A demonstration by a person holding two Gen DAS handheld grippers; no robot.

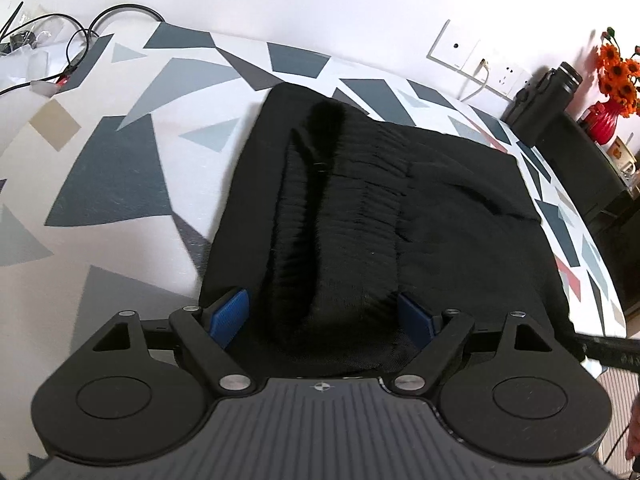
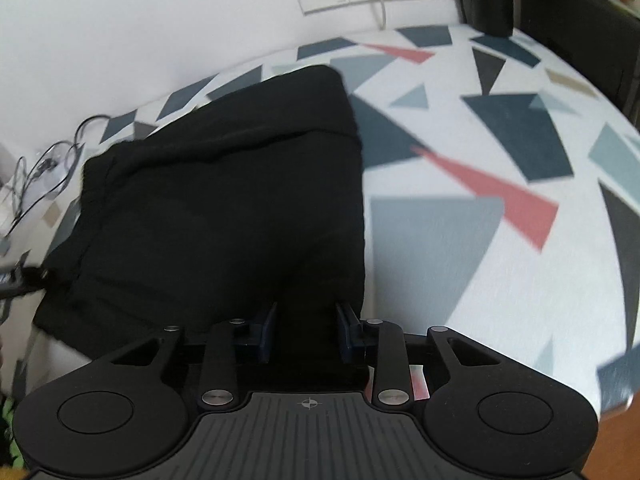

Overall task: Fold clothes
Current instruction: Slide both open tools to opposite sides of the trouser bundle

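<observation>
A black garment [image 1: 400,216] lies folded into a rough rectangle on the patterned tablecloth [image 1: 120,184], its ribbed band running toward me in the left wrist view. My left gripper [image 1: 323,318] is open wide at the garment's near edge, with the ribbed band between its blue pads [image 1: 230,314] and no squeeze on it. In the right wrist view, which is blurred, the same black garment [image 2: 224,208] fills the left half. My right gripper [image 2: 307,332] sits over its near right corner, jaws narrowed but apart, with dark cloth in the gap.
Cables [image 1: 80,36] and small items lie at the far left of the table. A wall socket plate [image 1: 472,54] is behind it. A black flask [image 1: 548,92], a black chair back [image 1: 576,168] and a red vase of orange flowers [image 1: 612,92] stand at the right.
</observation>
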